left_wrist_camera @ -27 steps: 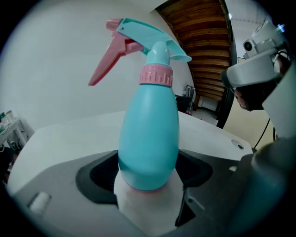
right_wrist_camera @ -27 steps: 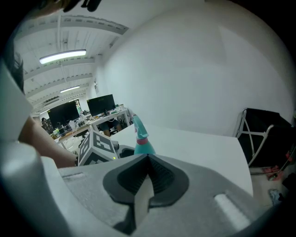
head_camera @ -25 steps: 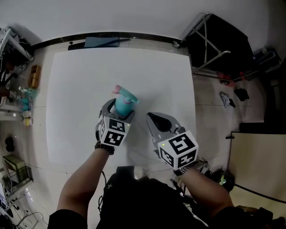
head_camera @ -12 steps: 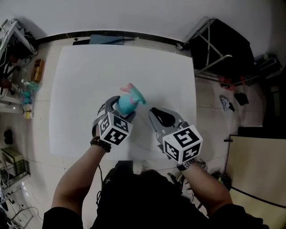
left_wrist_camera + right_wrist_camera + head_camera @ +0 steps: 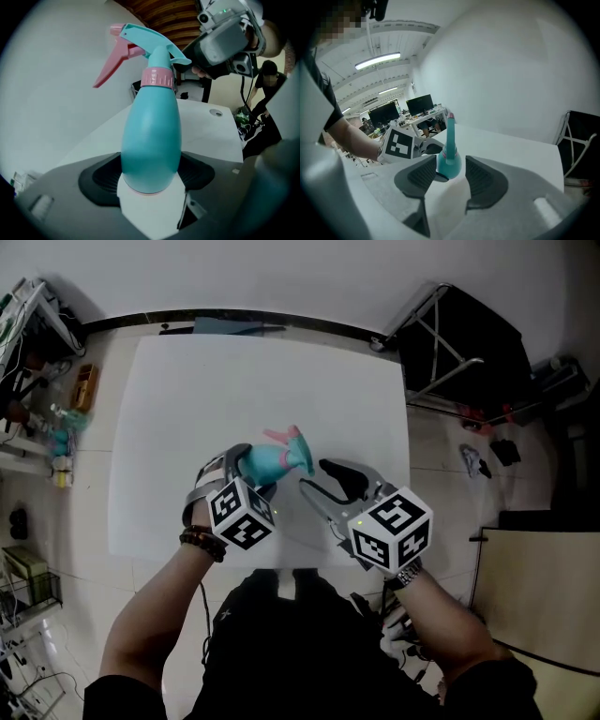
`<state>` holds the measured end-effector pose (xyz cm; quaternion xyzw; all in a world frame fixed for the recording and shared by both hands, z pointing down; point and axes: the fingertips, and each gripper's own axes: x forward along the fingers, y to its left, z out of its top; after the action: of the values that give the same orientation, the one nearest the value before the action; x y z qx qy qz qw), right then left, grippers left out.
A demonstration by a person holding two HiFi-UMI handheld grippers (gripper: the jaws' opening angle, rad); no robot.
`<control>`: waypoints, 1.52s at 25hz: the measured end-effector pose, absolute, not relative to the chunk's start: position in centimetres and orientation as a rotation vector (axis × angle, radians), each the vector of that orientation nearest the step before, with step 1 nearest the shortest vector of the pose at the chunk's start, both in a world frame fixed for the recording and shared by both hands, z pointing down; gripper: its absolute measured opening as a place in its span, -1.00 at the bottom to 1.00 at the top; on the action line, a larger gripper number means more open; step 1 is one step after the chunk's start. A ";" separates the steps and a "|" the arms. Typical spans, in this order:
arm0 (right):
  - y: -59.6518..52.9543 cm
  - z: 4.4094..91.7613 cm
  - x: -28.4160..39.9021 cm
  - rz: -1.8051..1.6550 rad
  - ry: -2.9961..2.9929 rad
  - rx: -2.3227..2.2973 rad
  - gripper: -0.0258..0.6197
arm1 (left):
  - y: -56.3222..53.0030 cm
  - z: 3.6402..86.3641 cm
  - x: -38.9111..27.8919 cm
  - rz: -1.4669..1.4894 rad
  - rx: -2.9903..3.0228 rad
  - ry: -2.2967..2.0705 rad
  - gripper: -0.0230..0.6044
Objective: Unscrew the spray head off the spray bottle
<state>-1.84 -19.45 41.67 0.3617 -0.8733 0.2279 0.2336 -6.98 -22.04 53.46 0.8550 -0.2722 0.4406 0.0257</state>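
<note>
My left gripper (image 5: 246, 463) is shut on the wide lower body of the teal spray bottle (image 5: 265, 461) and holds it tilted to the right over the white table (image 5: 187, 390). A pink collar (image 5: 157, 78) sits under the teal spray head (image 5: 151, 38), and the pink trigger (image 5: 114, 57) points left. My right gripper (image 5: 317, 476) is just right of the spray head, its jaws opening. Between its pads (image 5: 424, 171) the bottle (image 5: 449, 161) shows a little ahead, untouched.
A black folding frame (image 5: 459, 334) stands off the table's right edge. Cluttered shelves (image 5: 37, 362) line the left side. A dark flat object (image 5: 225, 326) lies at the table's far edge. The marker cube of the left gripper (image 5: 398, 145) sits close to my right jaws.
The left gripper has tipped the bottle over to the right. The right gripper's jaws have gone from shut to parted, and it has moved up toward the spray head.
</note>
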 end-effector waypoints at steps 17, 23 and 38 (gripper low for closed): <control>-17.2 42.7 -2.5 0.614 -2.330 0.649 -0.35 | -17.9 52.2 -6.6 1.807 2.608 -0.869 0.32; -16.0 43.3 -1.2 0.605 -2.303 0.560 -0.41 | -17.4 51.9 -5.2 1.859 2.593 -0.894 0.32; -14.2 43.3 0.6 0.409 -2.321 0.362 -0.54 | -15.4 52.0 -3.5 1.895 2.555 -0.778 0.31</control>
<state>0.59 -14.22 43.31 0.1411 -0.9044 0.1595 0.3697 -3.53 -15.36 51.98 0.7784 -0.2370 0.5775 -0.0666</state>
